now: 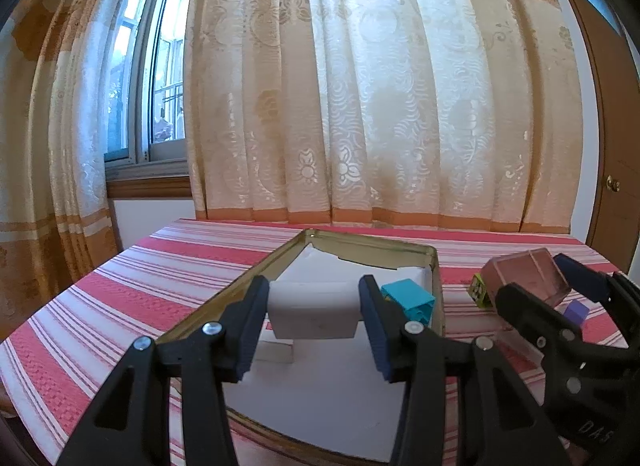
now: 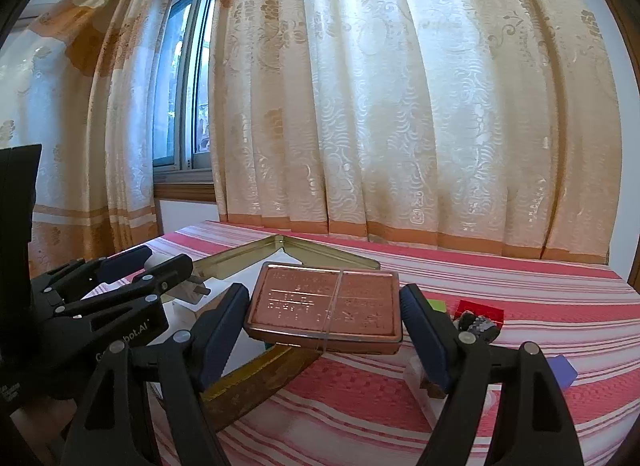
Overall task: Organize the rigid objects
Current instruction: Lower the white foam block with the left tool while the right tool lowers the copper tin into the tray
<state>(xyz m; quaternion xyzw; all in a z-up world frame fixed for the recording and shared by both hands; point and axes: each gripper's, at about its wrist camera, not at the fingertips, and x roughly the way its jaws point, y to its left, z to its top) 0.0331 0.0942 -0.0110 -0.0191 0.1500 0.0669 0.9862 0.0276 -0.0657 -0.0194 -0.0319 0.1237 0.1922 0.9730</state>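
Note:
A white plug adapter (image 1: 314, 316) sits between the blue pads of my left gripper (image 1: 314, 290), which is shut on it just above the white lining of a gold-rimmed tin tray (image 1: 224, 298). A teal block (image 1: 412, 300) lies in the tray by its right wall. My right gripper (image 2: 324, 290) is shut on a flat copper-coloured box (image 2: 326, 306) with a thin band around it, held over the tray's right rim (image 2: 256, 378). In the left wrist view this box (image 1: 528, 274) and the right gripper (image 1: 540, 278) appear at the right. The left gripper (image 2: 168, 258) shows at the left of the right wrist view.
Small pieces lie on the red-striped cloth right of the tray: a green-yellow one (image 1: 480, 292), a purple block (image 2: 562, 372), a red piece (image 2: 480, 308) and a dark patterned thing (image 2: 478, 326). A curtain (image 1: 360, 105) hangs along the table's far edge.

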